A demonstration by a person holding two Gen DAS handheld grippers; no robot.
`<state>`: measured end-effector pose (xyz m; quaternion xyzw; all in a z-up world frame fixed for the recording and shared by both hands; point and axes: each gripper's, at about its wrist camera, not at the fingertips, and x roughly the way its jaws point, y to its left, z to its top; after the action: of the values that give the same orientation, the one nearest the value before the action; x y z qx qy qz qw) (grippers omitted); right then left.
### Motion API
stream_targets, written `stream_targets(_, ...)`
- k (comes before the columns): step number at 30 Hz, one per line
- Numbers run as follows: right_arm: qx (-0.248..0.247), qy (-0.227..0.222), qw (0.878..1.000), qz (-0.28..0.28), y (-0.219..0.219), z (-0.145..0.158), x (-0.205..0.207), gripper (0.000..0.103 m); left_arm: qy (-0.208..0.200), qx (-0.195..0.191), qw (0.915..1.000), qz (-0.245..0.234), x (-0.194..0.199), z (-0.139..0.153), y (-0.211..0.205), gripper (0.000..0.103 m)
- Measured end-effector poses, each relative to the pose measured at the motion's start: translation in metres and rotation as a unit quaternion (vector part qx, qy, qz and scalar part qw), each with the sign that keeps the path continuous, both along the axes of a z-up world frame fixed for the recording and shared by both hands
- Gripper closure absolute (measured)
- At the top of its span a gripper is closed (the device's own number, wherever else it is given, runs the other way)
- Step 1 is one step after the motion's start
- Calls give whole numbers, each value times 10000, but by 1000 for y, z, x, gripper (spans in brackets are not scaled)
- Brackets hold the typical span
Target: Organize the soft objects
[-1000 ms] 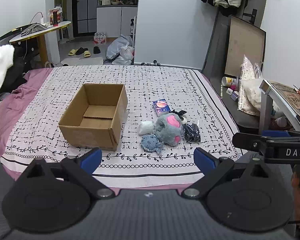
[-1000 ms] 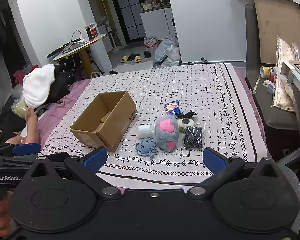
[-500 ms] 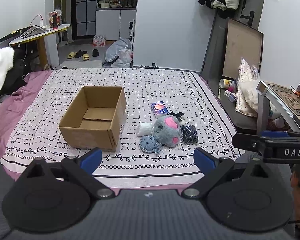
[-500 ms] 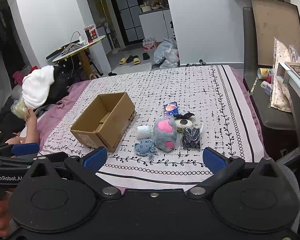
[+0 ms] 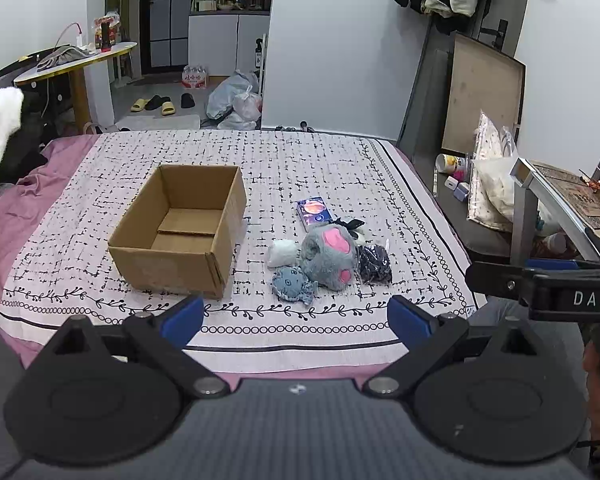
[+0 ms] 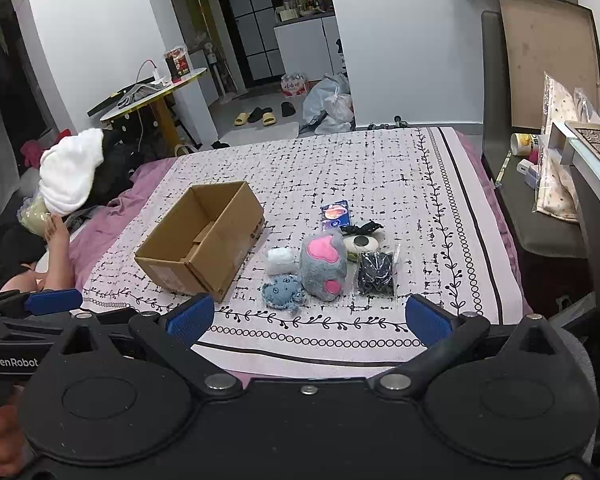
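Across the last second only the viewpoint is altered: both cameras are shifted slightly, so the bed is seen a little lower in the frame than before, while nothing on it is moved, which suggests the task is not yet begun. The cardboard box is left open and empty on the left half of the bedspread, and the soft things are clustered just to its right: the grey-and-pink plush in the middle, the dark bagged bundle touching its right side, the blue octopus toy at the front, and the white puff beside the plush. The left hand-held gripper and the right hand-held gripper are both held spread wide and empty, short of the bed's near edge. Open bedspread is left between box and cluster and in front of both, so an approach from the near edge is judged unobstructed; the box's near wall is the one edge to be cleared.
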<state>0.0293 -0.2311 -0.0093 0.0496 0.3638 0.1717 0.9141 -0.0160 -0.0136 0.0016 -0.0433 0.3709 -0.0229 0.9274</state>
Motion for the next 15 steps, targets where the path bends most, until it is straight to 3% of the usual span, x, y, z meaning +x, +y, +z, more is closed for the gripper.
stream_targets(15,73,170,9998,-28,-3,-19,22,0,101,-114,9997,214,23,-19,4,6)
